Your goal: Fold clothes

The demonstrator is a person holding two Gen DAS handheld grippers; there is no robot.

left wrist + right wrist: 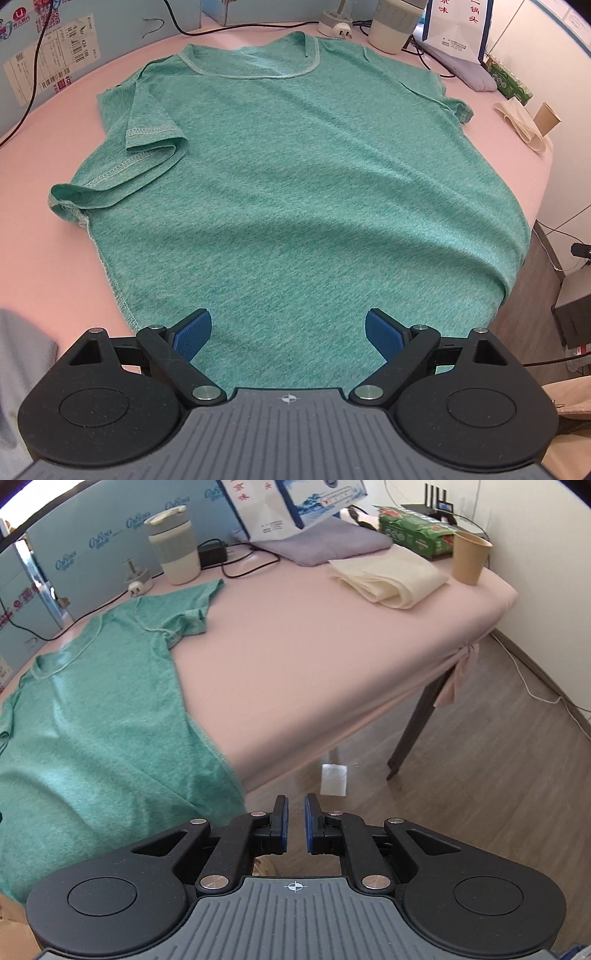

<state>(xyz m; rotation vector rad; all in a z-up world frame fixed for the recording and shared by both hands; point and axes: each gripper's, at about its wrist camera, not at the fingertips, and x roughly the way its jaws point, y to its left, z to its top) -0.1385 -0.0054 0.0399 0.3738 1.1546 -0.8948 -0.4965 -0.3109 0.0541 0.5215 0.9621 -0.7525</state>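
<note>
The green T-shirt (295,184) lies flat on the pink-covered desk (55,221), spread out so that it can be folded. On its left side one sleeve (147,129) is already turned inward onto the body, while the lower left corner is bunched. I think this side is partly prepared for a fold.

The left tool (288,332) hovers over the hem with its blue pads wide apart, holding nothing, probably placed there to take the bottom edge.

The shirt's long axis runs from the hem at the near edge of the desk to the collar (255,70), which points away toward the back wall. The right sleeve (195,609) still lies outward.

The right tool (295,823) is beyond the shirt's right edge, over the floor, its pads almost together with a narrow gap and no cloth between them.
</note>
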